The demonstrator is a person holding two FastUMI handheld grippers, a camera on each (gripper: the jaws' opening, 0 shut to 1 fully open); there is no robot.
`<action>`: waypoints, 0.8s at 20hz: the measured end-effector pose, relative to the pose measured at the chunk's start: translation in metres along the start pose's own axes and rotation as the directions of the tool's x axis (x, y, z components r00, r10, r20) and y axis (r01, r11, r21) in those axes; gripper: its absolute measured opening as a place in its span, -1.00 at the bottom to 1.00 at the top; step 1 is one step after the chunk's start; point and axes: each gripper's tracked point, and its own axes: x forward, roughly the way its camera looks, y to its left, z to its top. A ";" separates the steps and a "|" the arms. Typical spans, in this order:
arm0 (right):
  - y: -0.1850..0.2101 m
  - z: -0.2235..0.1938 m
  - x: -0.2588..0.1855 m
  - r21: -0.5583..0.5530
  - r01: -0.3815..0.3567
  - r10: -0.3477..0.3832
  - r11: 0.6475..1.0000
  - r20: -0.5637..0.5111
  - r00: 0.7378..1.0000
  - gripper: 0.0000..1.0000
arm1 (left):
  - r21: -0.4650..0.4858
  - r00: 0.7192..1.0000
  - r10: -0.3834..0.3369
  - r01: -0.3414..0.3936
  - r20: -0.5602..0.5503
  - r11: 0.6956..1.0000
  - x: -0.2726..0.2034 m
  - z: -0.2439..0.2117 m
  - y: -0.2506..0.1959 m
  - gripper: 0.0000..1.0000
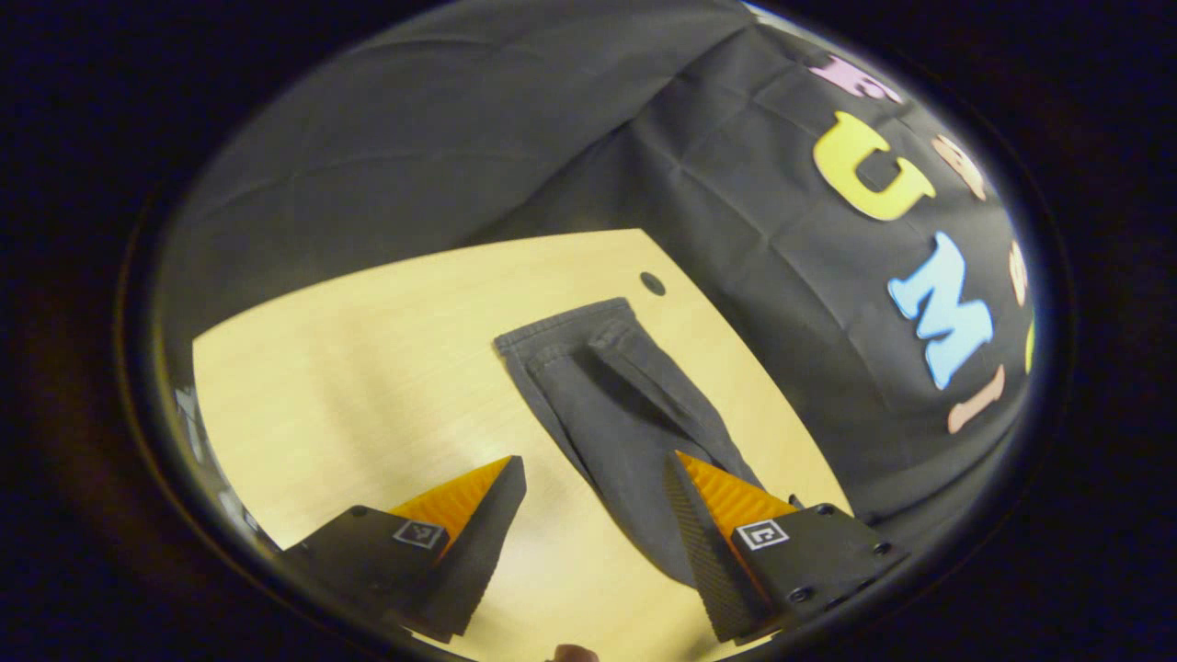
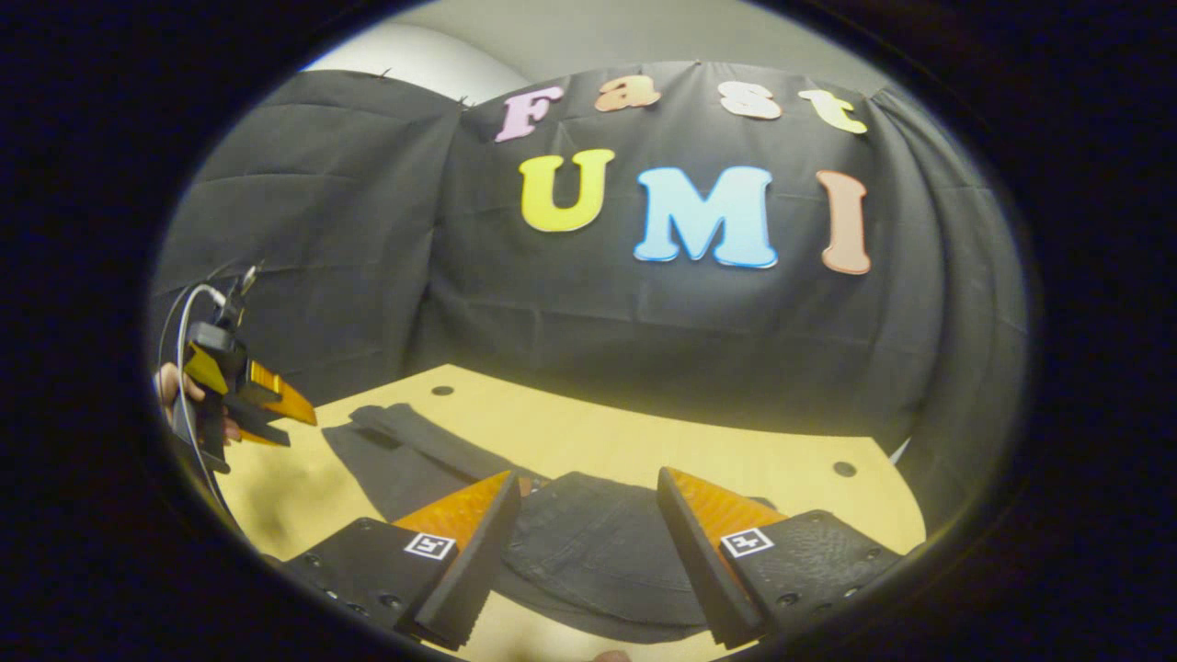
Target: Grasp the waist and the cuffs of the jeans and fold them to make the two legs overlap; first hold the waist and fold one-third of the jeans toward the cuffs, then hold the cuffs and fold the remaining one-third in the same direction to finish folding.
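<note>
Dark jeans lie flat on a light wooden table. In the left gripper view the legs of the jeans (image 1: 616,405) stretch away from me, cuffs (image 1: 565,331) at the far end. My left gripper (image 1: 593,487) hovers open above the table, nothing between its fingers. In the right gripper view the waist end of the jeans (image 2: 598,542) lies just beyond my right gripper (image 2: 584,501), which is open and holds nothing. The legs (image 2: 414,446) run off to the left, where the left gripper (image 2: 276,414) hangs above the cuffs in a person's hand.
The wooden table (image 1: 368,368) has bare surface left of the jeans. Small dark holes mark it (image 1: 652,283), (image 2: 843,469). The booth's black cloth wall (image 2: 644,331) stands close behind the table's far edge.
</note>
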 end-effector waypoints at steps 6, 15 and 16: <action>-0.050 0.010 -0.024 -0.027 0.167 -0.167 0.986 0.003 0.986 0.79 | -0.161 0.999 -0.009 0.004 -0.033 0.987 0.044 0.031 0.034 0.98; -0.070 -0.001 -0.025 0.019 0.283 -0.281 0.959 -0.069 0.957 0.79 | -0.214 0.993 -0.043 0.020 -0.105 0.977 0.100 0.072 0.048 0.99; -0.074 -0.002 -0.026 0.018 0.292 -0.290 0.956 -0.076 0.954 0.79 | -0.209 0.990 -0.067 0.040 -0.123 0.977 0.105 0.070 0.041 0.99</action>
